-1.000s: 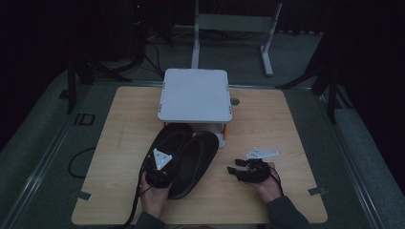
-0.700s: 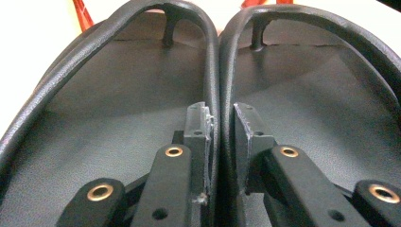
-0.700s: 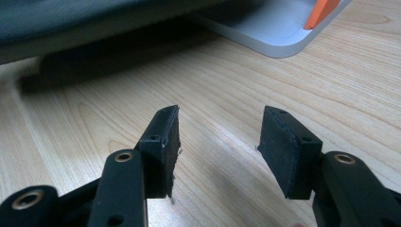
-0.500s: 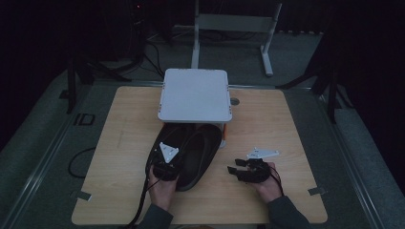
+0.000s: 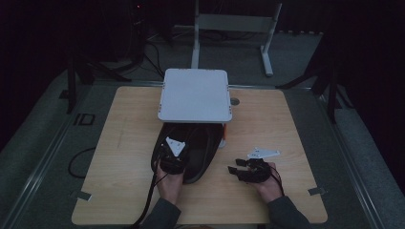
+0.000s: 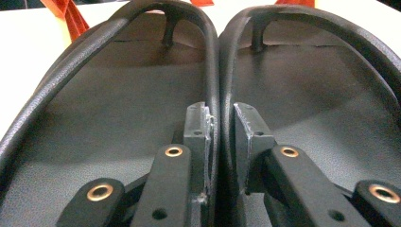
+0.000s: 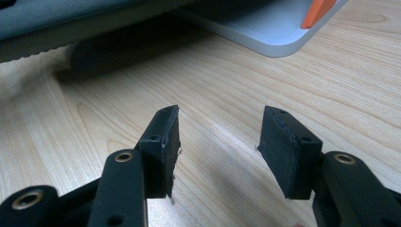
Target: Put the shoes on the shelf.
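Two black slippers [image 6: 208, 94] pinched together at inner rims by left tool [image 6: 220, 123]; right tool [image 7: 217, 142] open, empty, above table [image 7: 94, 118].

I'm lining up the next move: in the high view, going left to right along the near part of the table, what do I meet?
left gripper → pair of black sandals → right gripper

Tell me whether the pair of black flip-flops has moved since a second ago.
Yes. The flip-flops, pinched by the left tongs, slid forward, toes now under the white stand.

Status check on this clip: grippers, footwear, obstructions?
Left gripper clamped on inner edges of two black flip-flops. Right gripper open, empty. Flip-flop toes under white raised shelf.
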`<act>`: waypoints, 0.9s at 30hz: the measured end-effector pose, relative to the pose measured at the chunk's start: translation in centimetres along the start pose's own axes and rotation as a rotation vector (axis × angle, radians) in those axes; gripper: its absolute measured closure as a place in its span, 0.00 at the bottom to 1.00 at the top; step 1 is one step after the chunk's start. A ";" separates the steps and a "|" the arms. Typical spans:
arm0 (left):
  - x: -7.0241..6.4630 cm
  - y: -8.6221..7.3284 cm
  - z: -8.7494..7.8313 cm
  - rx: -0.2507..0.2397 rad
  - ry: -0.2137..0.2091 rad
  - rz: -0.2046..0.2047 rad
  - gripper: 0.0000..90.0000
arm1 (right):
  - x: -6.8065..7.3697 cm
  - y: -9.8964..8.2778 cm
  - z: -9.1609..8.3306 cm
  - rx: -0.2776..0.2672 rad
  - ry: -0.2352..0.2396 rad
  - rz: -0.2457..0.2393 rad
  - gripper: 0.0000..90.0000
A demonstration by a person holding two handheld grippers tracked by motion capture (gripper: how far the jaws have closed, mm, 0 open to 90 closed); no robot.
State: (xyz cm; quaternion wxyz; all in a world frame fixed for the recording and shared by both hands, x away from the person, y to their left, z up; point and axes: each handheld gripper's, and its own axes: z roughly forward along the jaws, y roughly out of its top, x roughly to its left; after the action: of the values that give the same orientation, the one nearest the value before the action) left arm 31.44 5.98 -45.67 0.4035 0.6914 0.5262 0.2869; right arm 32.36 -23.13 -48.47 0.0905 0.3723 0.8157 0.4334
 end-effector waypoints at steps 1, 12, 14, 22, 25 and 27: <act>-0.1 0.1 0.1 -0.003 0.005 -0.004 0.86 | 0.0 0.0 0.0 0.000 0.000 0.000 0.53; -0.6 1.3 1.5 -0.014 0.037 -0.019 0.85 | -0.1 0.0 0.0 -0.001 -0.001 0.004 0.53; -0.7 1.5 1.6 -0.013 0.041 -0.014 0.85 | -0.1 -0.1 0.0 0.001 0.000 0.005 0.53; -0.8 2.3 2.4 -0.019 0.051 -0.033 0.85 | -0.1 -0.1 0.0 0.001 0.001 0.008 0.53; -0.7 2.6 2.8 -0.018 0.056 -0.037 0.85 | -0.1 -0.1 0.0 0.004 0.002 0.009 0.53; -0.7 2.8 2.9 -0.021 0.056 -0.041 0.85 | -0.2 -0.1 0.0 0.003 0.002 0.009 0.53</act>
State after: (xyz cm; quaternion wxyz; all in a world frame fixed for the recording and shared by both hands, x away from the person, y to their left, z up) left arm 35.01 4.22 -44.75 0.4018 0.6678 0.5482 0.3034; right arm 32.44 -23.26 -48.60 0.0874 0.3755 0.8148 0.4331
